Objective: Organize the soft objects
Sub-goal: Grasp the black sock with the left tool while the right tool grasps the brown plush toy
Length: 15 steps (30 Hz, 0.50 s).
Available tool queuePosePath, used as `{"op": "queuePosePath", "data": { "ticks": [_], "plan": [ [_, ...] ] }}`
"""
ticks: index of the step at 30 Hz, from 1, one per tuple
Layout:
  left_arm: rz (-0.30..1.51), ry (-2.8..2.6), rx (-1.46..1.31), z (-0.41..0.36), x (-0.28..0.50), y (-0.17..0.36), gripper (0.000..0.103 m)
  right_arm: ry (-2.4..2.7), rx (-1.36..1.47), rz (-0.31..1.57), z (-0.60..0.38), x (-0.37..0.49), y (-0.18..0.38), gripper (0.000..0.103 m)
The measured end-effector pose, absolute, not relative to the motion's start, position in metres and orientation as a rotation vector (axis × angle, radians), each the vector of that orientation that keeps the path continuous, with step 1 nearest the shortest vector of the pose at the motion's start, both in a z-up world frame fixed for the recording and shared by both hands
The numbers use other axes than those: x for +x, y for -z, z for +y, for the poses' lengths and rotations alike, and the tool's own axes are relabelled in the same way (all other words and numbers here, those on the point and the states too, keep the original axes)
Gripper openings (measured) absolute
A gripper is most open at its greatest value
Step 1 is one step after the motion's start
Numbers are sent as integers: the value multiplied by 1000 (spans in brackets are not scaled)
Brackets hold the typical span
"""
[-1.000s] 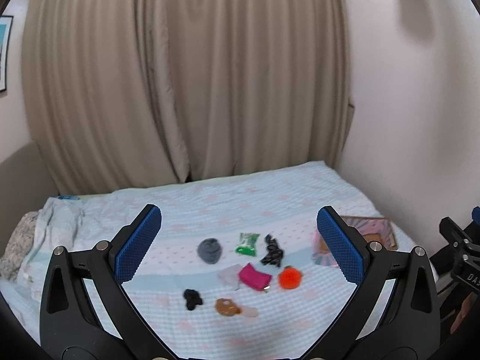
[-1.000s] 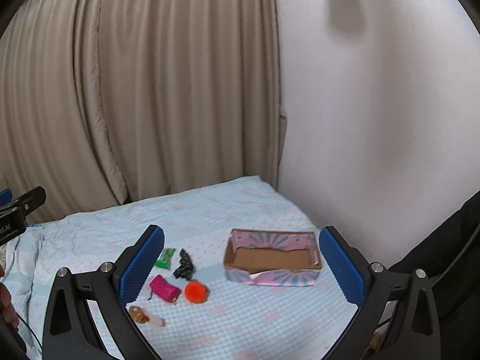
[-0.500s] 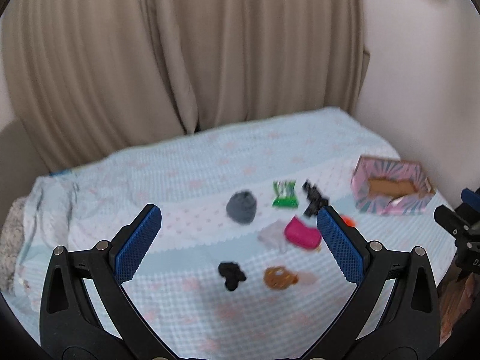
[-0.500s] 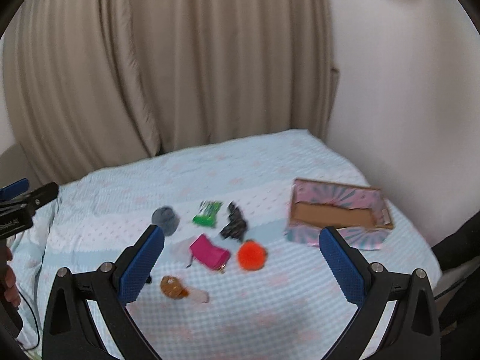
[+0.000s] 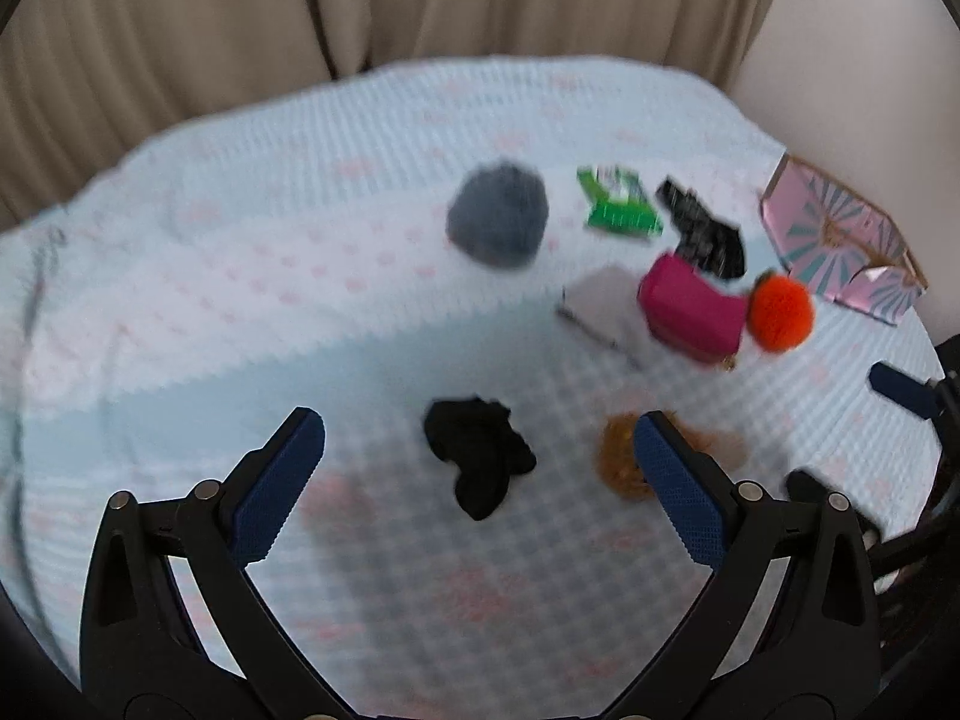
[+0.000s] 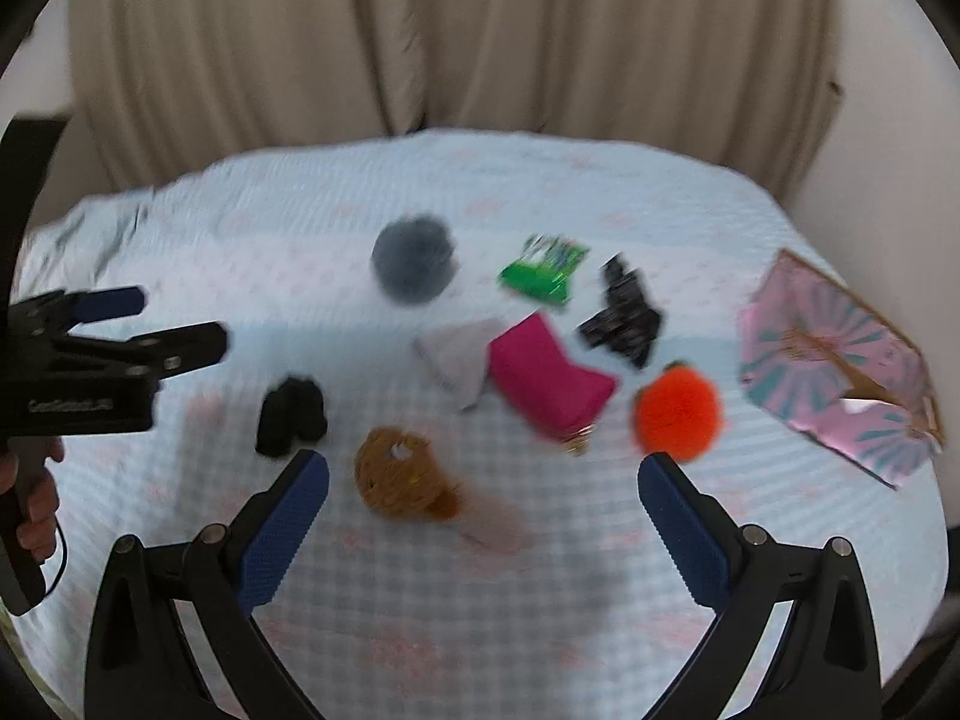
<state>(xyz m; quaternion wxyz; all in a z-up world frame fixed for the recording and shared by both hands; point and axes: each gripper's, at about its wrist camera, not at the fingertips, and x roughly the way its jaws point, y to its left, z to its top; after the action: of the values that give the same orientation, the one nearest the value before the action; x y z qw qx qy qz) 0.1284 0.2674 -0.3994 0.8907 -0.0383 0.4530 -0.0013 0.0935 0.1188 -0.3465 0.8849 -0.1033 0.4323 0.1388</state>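
Note:
Several soft things lie on a light blue bed (image 5: pixel 240 276). A black cloth wad (image 5: pixel 477 456) sits just ahead of my open, empty left gripper (image 5: pixel 474 444). A brown plush (image 6: pixel 399 477), a magenta pouch (image 6: pixel 549 381) and an orange pom-pom (image 6: pixel 678 411) lie ahead of my open, empty right gripper (image 6: pixel 483 480). A grey ball (image 6: pixel 414 264), a green packet (image 6: pixel 543 267), a black patterned cloth (image 6: pixel 624 318) and a pale cloth (image 6: pixel 459 357) lie farther back. A pink patterned box (image 6: pixel 840 360) stands open at the right.
Beige curtains (image 6: pixel 450 36) hang behind the bed. A pale wall (image 5: pixel 870 48) runs along the right side. The left gripper also shows in the right wrist view (image 6: pixel 129 330), at the left over the bed. The bed's near edge curves below both grippers.
Both grippers have tilted down and moved closer to the bed. The objects look larger and nearer. Both stay open.

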Motion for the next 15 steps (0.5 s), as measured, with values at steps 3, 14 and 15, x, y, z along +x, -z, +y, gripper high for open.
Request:
{"op": "queuePosePath", "data": {
  "ticks": [3,14,15],
  "plan": [
    [972,2,-75,264,138,430,100,-302,-244,958,128,104,384,103],
    [1051,10,-101,255,164,496,74,-459,-490,985,164,120,459,75],
    [1063,8,-100,253,166,499,69,-466,-513,979,166,122,462,73]
  ]
}}
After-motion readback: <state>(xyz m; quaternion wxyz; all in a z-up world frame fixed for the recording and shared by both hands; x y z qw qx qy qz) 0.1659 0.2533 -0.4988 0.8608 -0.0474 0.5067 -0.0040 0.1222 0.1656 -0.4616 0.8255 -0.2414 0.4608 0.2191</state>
